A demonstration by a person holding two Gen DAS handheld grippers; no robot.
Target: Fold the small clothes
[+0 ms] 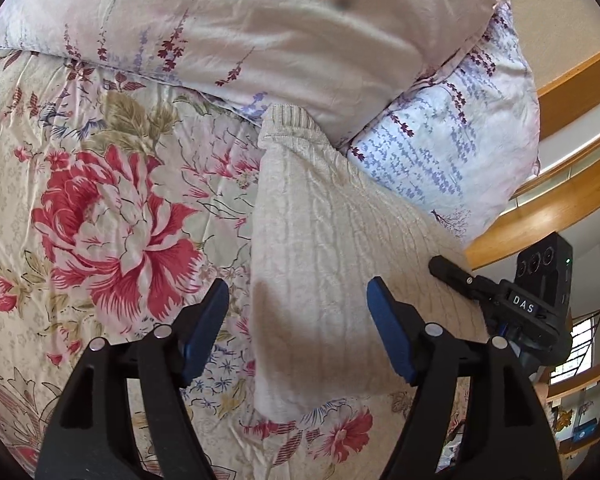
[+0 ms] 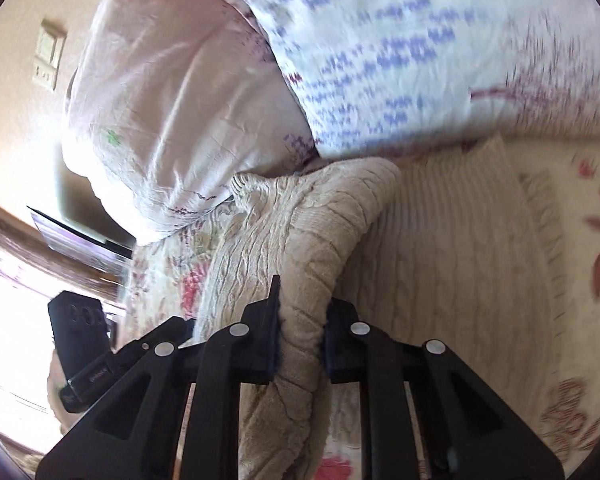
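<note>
While the right gripper [image 2: 300, 340] is pinching a bunched fold of the cream cable-knit sweater [image 1: 324, 248] to raise it off the floral quilt [image 1: 100, 208], the left gripper [image 1: 298, 320] is hovering open, holding nothing.

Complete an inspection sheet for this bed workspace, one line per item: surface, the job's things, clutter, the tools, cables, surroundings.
Surface: floral bedspread, wrinkled.
Job's things: cream knit sweater lying on the bedspread, its ribbed cuff against the pillows; one fold of it is bunched up.
Clutter: two lavender-print pillows at the head of the bed.
Tools: left tool open above the sweater, pads not touching it; right tool shut on the bunched fold.
Cables: nothing seen.
Surroundings: wooden bed frame, wall switch plate, bright window.
</note>
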